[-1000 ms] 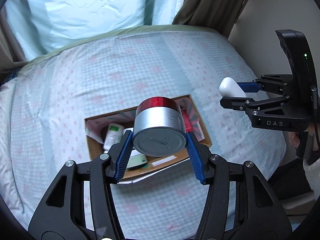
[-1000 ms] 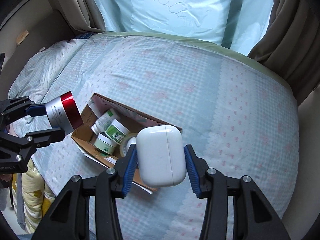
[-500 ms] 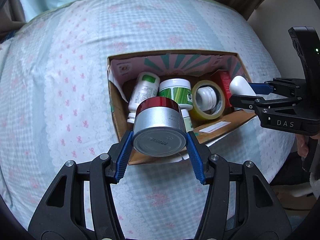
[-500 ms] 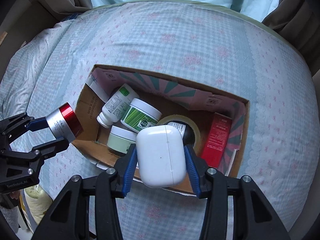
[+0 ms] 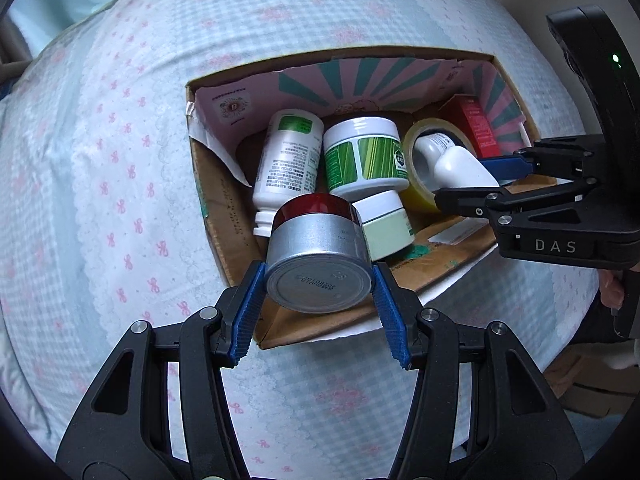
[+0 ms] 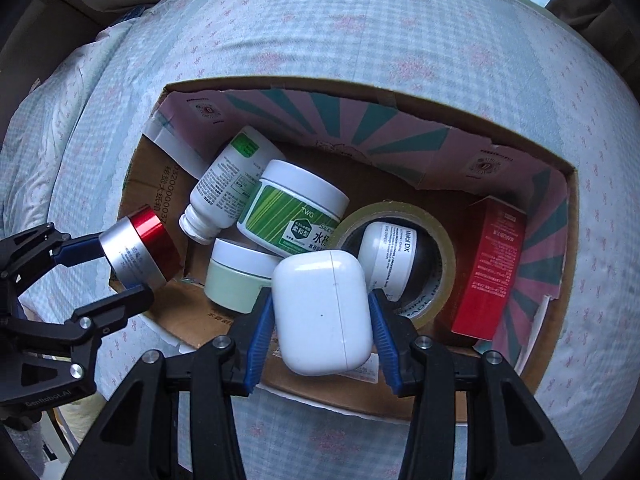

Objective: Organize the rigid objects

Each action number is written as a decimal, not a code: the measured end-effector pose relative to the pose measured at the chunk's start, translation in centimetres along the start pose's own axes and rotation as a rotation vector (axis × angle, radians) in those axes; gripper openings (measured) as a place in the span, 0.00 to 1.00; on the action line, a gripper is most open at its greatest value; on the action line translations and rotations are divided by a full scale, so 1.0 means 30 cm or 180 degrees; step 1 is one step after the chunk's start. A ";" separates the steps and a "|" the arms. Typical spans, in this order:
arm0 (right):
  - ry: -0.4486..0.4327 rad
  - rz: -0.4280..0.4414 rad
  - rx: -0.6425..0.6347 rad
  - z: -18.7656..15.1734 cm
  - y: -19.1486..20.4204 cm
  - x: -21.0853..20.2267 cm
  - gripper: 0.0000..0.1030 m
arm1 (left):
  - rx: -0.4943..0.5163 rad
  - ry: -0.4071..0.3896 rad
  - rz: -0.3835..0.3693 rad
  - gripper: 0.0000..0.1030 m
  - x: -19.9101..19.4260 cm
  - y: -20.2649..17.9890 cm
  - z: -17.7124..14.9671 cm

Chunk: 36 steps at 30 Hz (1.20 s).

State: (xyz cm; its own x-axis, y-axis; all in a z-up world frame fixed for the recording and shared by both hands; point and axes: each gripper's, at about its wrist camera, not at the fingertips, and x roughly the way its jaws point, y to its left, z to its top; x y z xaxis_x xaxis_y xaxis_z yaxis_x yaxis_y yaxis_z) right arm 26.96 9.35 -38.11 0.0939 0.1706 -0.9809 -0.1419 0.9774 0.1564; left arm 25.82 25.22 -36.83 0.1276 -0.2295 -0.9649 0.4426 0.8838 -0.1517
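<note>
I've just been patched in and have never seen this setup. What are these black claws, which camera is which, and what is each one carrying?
The claws are hand-held two-finger grippers, one in each of a person's hands, each with a fisheye camera looking along its fingers. In the left camera, the left gripper is shut on a silver jar with a red lid. In the right camera, the right gripper is shut on a white earbud case. Both hang over an open cardboard box on a bed, holding bottles, jars, a tape roll and a red carton.

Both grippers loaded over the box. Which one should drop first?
Left, probably. The left gripper holds the red-lidded silver jar over the cardboard box's bare left floor. The right gripper holds the white earbud case above the tape roll and mint jar, a crowded spot.
</note>
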 end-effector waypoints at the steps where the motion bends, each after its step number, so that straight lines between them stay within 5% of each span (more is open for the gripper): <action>1: 0.0012 0.0038 0.0005 -0.001 -0.003 0.007 0.42 | 0.0017 0.0009 0.0003 0.49 0.004 -0.005 0.001; 5: 0.0066 0.0286 0.0045 -0.002 -0.008 0.025 0.45 | -0.0010 0.0137 0.0142 0.50 0.023 -0.008 0.016; 7: 0.0076 0.0384 0.0135 -0.006 -0.020 0.020 0.72 | 0.0060 0.0028 0.0187 0.81 -0.003 -0.015 0.014; 8: 0.0054 0.0428 0.0192 -0.009 -0.029 0.012 0.97 | 0.0097 -0.0032 0.0222 0.99 -0.021 -0.019 0.011; 9: -0.0005 0.0455 0.0229 -0.013 -0.039 -0.002 1.00 | 0.0121 -0.0078 0.0234 1.00 -0.035 -0.023 0.008; 15: -0.0163 0.0210 0.0284 -0.061 -0.088 -0.055 1.00 | 0.0053 -0.0029 0.0255 1.00 -0.047 -0.016 -0.008; 27: -0.0228 0.0264 0.0284 -0.109 -0.157 -0.131 1.00 | -0.0143 -0.0060 0.0352 1.00 -0.108 -0.076 0.012; 36: -0.0796 -0.0086 0.0385 -0.185 -0.241 -0.583 1.00 | -0.0312 -0.0666 0.0427 1.00 -0.496 -0.276 0.076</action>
State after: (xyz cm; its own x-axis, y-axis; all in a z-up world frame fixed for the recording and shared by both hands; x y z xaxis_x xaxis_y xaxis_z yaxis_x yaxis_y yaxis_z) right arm 20.87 -1.40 -22.74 0.3384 0.1550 -0.9281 -0.0188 0.9873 0.1580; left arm 22.27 20.39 -20.73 0.3646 -0.1778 -0.9140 0.3224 0.9450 -0.0552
